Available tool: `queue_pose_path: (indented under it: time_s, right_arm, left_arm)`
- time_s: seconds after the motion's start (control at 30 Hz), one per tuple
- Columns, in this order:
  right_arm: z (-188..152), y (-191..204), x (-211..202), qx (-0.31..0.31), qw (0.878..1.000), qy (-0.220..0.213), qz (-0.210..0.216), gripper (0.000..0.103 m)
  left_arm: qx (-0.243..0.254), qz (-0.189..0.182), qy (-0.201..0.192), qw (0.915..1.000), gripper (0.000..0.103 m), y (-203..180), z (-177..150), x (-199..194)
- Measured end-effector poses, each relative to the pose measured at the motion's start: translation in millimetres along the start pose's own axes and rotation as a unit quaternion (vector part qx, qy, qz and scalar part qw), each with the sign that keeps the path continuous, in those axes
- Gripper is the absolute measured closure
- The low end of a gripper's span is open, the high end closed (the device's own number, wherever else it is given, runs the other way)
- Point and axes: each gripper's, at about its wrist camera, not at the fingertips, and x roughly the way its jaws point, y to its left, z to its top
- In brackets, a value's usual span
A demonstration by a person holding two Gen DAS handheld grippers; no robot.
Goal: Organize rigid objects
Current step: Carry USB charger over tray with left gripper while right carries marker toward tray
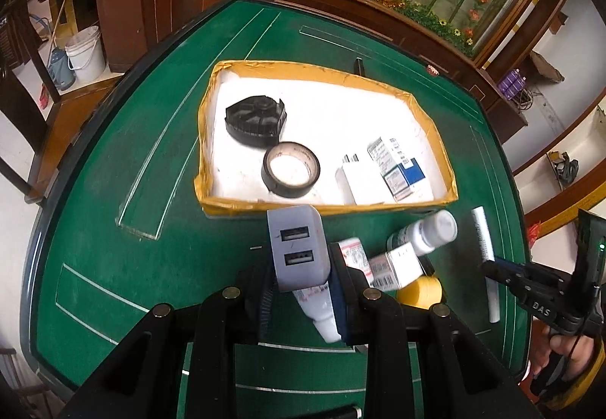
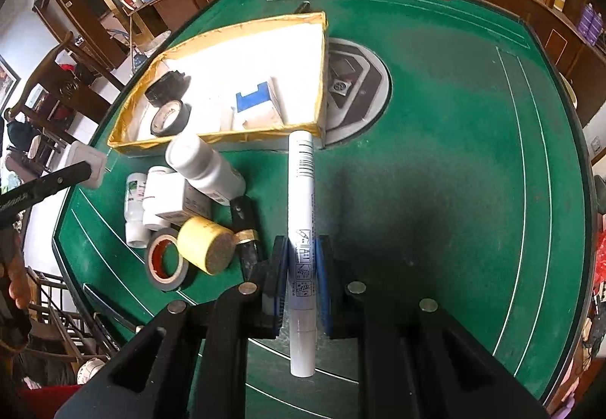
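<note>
My left gripper (image 1: 301, 267) is shut on a grey dual-USB charger (image 1: 297, 248) and holds it above the green table, just short of the near wall of the yellow-taped white tray (image 1: 325, 209). The tray holds a black ribbed disc (image 1: 254, 120), a black tape roll (image 1: 291, 169) and white boxes (image 1: 394, 169). My right gripper (image 2: 301, 269) is shut on a long white marker (image 2: 302, 229) whose tip points at the tray's near corner (image 2: 318, 123). The charger also shows in the right wrist view (image 2: 87, 163) at far left.
Loose on the table beside the tray lie white bottles (image 2: 204, 165), a small white box (image 2: 166, 195), a yellow cylinder (image 2: 204, 245), a red-cored tape roll (image 2: 166, 264) and a black tube (image 2: 246, 229). A round panel (image 2: 360, 86) sits in the table centre. Wooden cabinets ring the table.
</note>
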Motion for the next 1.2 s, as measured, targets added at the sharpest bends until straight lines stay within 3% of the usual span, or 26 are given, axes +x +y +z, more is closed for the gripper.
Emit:
queue_pose_path:
  time_s: [0.47, 0.83, 1.2]
  right_arm:
    - [28, 15, -8, -0.011, 1.0, -0.025, 0.004, 0.089]
    - [77, 30, -10, -0.028, 0.998, -0.053, -0.002, 0.089]
    - [130, 34, 33, -0.045, 0.998, -0.043, -0.027, 0.089]
  left_arm:
    - [0.009, 0.033, 0.002, 0.9994, 0.075, 17, 52, 31]
    - [0.004, 0.043, 0.016, 0.9989, 0.075, 30, 65, 55]
    - [0.002, 0.055, 0.033, 0.9979, 0.075, 37, 70, 77]
